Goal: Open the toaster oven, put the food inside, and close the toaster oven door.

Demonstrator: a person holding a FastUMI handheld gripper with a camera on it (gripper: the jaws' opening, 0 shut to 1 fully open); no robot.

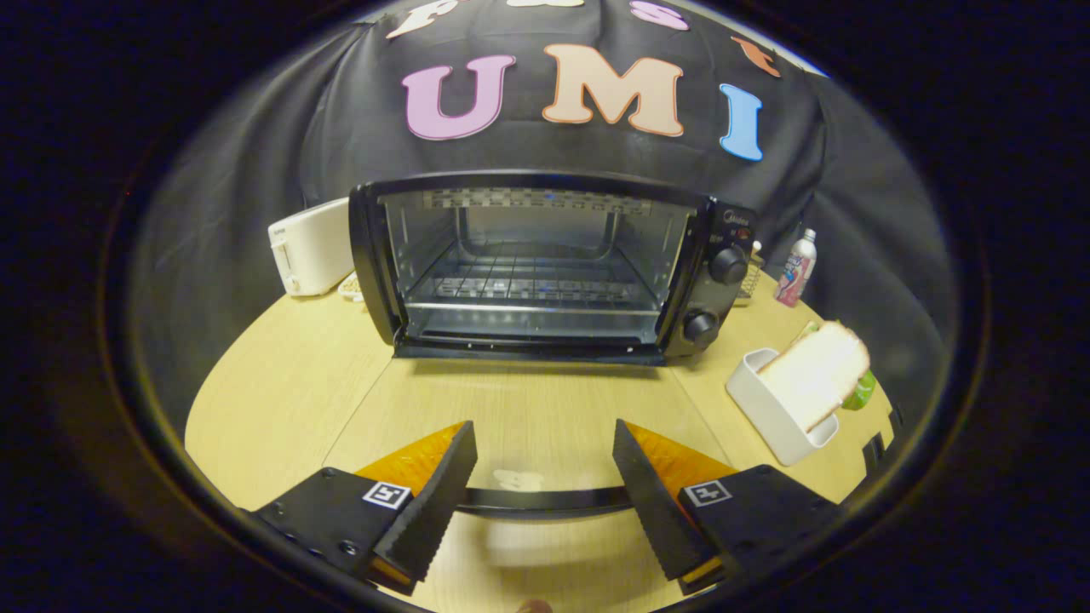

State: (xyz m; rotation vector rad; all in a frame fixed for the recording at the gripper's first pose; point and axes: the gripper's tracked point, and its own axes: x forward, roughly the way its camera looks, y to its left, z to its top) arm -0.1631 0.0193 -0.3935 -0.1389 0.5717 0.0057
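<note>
Wooden table — toaster oven, toaster, bottle, white holder.

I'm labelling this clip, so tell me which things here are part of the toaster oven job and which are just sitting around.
Part of the job:
- toaster oven, door open and down
- bread slice standing in white holder
- gripper, fingers open, door handle between them

Just lying about:
- white pop-up toaster
- drink bottle
- green item behind the bread
- table

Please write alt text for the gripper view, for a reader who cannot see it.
An open toaster oven stands on a wooden table, its door folded down between the open gripper fingers. To the right, a bread slice leans in a white holder; a white toaster stands left of the oven.
</note>
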